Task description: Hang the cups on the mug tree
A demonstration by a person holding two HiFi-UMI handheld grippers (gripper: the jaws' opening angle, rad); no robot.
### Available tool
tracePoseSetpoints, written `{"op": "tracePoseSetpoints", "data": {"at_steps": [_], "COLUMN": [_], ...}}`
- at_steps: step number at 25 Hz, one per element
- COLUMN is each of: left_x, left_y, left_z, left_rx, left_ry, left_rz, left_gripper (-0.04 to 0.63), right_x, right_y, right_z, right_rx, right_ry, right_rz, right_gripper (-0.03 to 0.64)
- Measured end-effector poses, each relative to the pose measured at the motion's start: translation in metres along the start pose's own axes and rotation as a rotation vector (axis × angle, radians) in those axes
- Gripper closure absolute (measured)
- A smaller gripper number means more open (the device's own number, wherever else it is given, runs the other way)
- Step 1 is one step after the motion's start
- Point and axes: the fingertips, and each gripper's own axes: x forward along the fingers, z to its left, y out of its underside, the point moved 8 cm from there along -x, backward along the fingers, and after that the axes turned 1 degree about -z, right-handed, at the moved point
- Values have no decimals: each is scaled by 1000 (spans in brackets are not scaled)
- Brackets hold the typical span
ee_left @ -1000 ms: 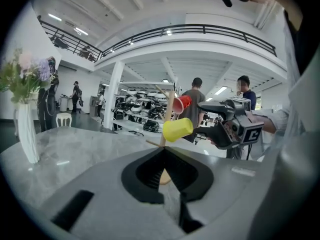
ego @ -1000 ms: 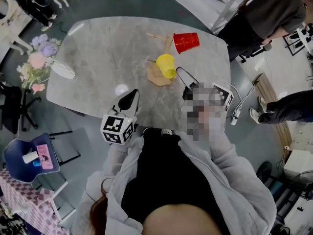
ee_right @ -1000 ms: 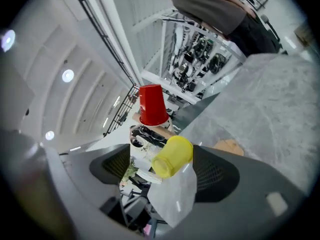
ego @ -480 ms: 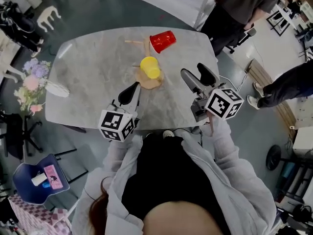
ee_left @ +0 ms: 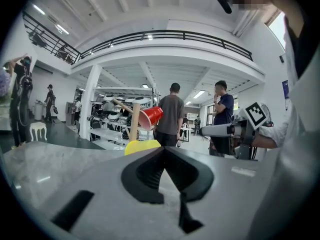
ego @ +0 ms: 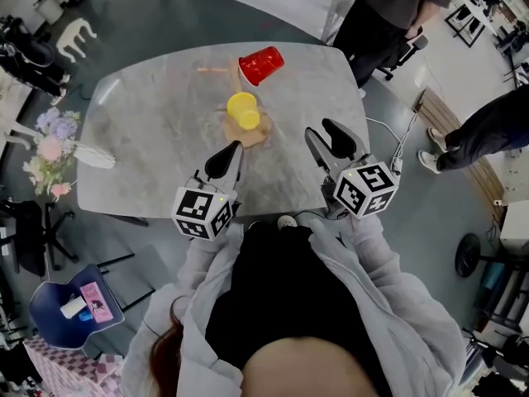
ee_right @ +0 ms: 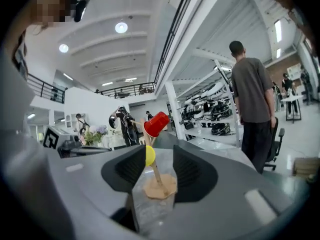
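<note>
The wooden mug tree (ego: pixel 245 131) stands on the marble table (ego: pixel 157 106). A red cup (ego: pixel 260 64) hangs on a far branch, and a yellow cup (ego: pixel 243 110) on a nearer one. The left gripper view shows the red cup (ee_left: pixel 150 117) above the yellow cup (ee_left: pixel 142 145). My left gripper (ego: pixel 223 160) is shut and empty, near the table's front edge. My right gripper (ego: pixel 327 141) is open, to the right of the tree. Its jaws have just been closing, with nothing between them. Along its jaws I see the red cup (ee_right: pixel 156 124) and the yellow cup (ee_right: pixel 149 155).
A white object (ego: pixel 97 156) lies at the table's left edge, with flowers (ego: pixel 51 139) beyond it. People stand past the far right corner (ego: pixel 388 11) and at the right (ego: pixel 488 126). A cable (ego: pixel 399 151) hangs off the right edge. A blue stool (ego: pixel 73 306) is at lower left.
Both grippers have drawn back from the mug tree toward the table's front edge. The right gripper has rolled so its marker cube faces up, and its jaws stand narrower.
</note>
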Motion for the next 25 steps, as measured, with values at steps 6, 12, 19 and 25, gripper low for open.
{"op": "tracePoseSetpoints", "data": {"at_steps": [6, 12, 19, 25], "left_x": [2, 5, 7, 8], "left_y": [7, 12, 16, 19], "left_z": [-7, -12, -12, -11], "left_rx": [0, -7, -16, -23], "left_ry": [-4, -13, -28, -35], "left_rz": [19, 25, 31, 40], "left_gripper": [595, 595, 595, 595], "right_x": [-6, -7, -5, -4], "right_y": [15, 24, 28, 32], "right_z": [3, 8, 6, 6], "right_rx": [-62, -150, -152, -144], "right_ry": [-5, -14, -26, -39], "right_rz": [37, 96, 120, 135], "right_gripper": [607, 607, 607, 607]}}
